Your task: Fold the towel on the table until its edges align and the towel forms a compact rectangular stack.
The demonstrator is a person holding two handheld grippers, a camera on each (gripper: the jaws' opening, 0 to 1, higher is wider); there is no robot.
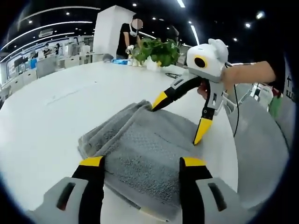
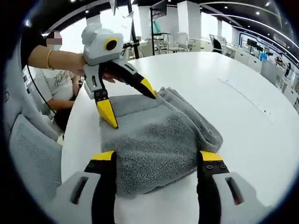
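Left gripper view: the grey towel (image 1: 145,154) lies folded into a thick, roughly rectangular stack on the white table (image 1: 56,112). Its near edge runs between the left gripper (image 1: 142,163) jaws, which stand wide apart with nothing clamped; both yellow tips rest over the cloth's near side. The right gripper (image 1: 180,119) reaches in from the right, held by a hand (image 1: 233,74). Its jaws are spread too: one yellow tip touches the towel's far folded edge, the other points down at the right edge. The towel is terry, nubbly on top, with rounded folds on its left side. The table is smooth and glossy. A leafy plant (image 1: 156,50) stands at the far end.

Right gripper view: the towel (image 2: 154,135) lies ahead, its near edge between the right gripper (image 2: 159,158) jaws, spread and empty. The left gripper (image 2: 128,105) comes in from the left, jaws apart, tips at the towel's far corner and left edge. Layered folds bulge on the right side. A mesh chair (image 2: 28,149) sits just beside the table (image 2: 243,93).
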